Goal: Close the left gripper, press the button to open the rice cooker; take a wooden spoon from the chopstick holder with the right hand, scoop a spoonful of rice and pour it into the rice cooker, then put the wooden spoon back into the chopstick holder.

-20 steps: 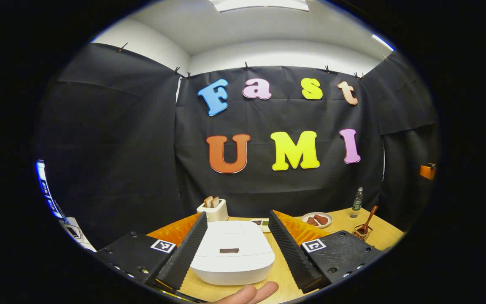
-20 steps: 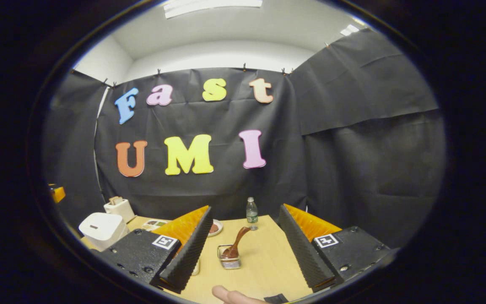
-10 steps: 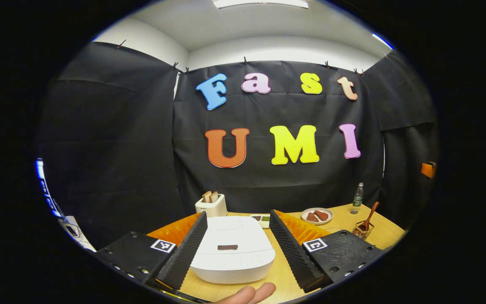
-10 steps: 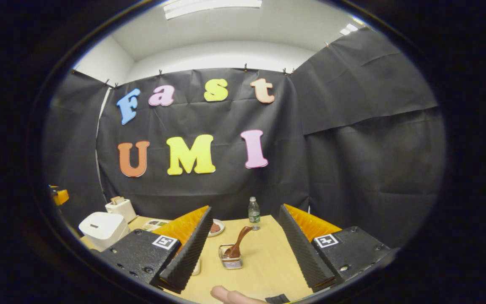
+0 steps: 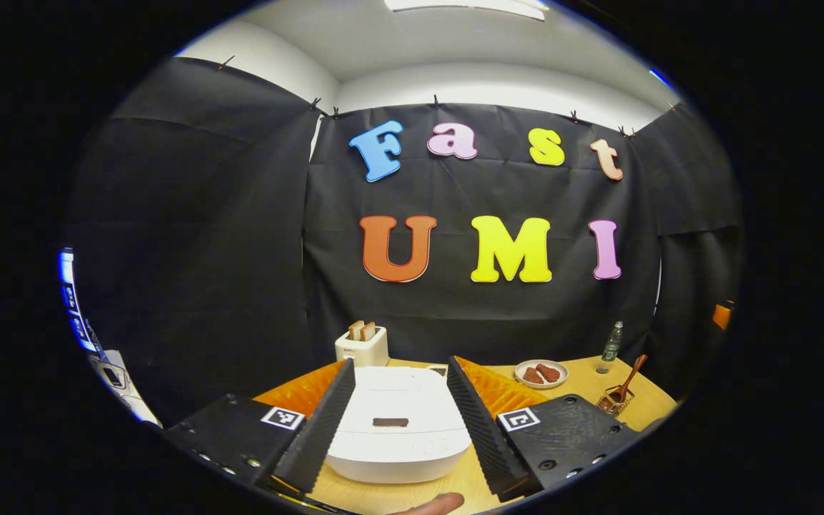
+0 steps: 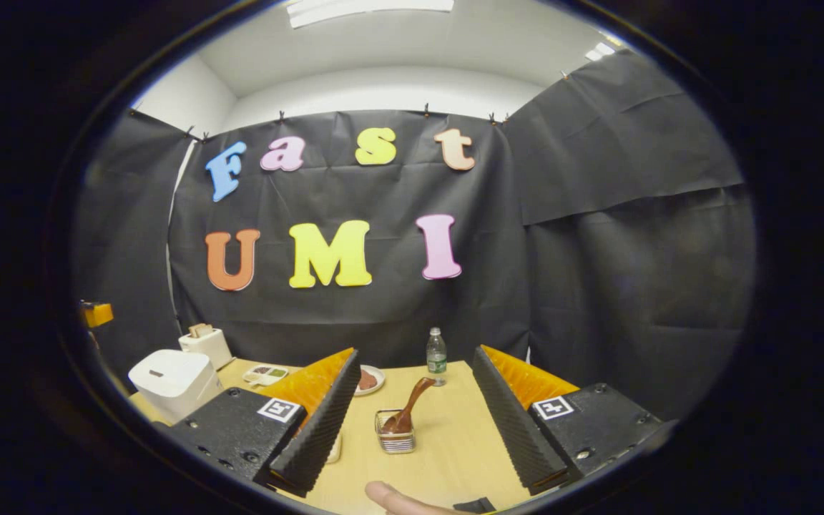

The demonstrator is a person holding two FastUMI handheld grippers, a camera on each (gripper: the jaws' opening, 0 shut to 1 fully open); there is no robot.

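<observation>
So I've got my left gripper (image 5: 396, 400) held with its fingers spread wide, nothing between them, and the white rice cooker (image 5: 398, 429) sits right in the gap on the wooden table (image 5: 576, 383). Lid's down, and the little dark button (image 5: 390, 422) on top is lined up about midway between my fingers, not touched. Behind the cooker there's a toaster (image 5: 362, 345) with two slices sticking up, and off to the side a plate (image 5: 541, 373) with some reddish-brown pieces, a small bottle (image 5: 611, 346), and the chopstick holder (image 5: 614, 400) with the wooden spoon (image 5: 627, 377) leaning out of it.

My right gripper (image 6: 415, 400) is spread wide too, holding nothing. Straight ahead between its fingers is the chopstick holder (image 6: 395, 440), a small wire basket, with the wooden spoon (image 6: 409, 410) standing tilted in it, handle pointing up and away. The bottle (image 6: 437, 355) stands behind it near the far edge of the table, the plate (image 6: 368, 380) peeks out past my one finger, and the rice cooker (image 6: 172, 379) is well off to the side with the toaster (image 6: 206, 343) behind it. There's also a small tray (image 6: 265, 373) with compartments between the cooker and the plate. A bit of my fingertip (image 6: 387, 496) shows at the bottom edge
</observation>
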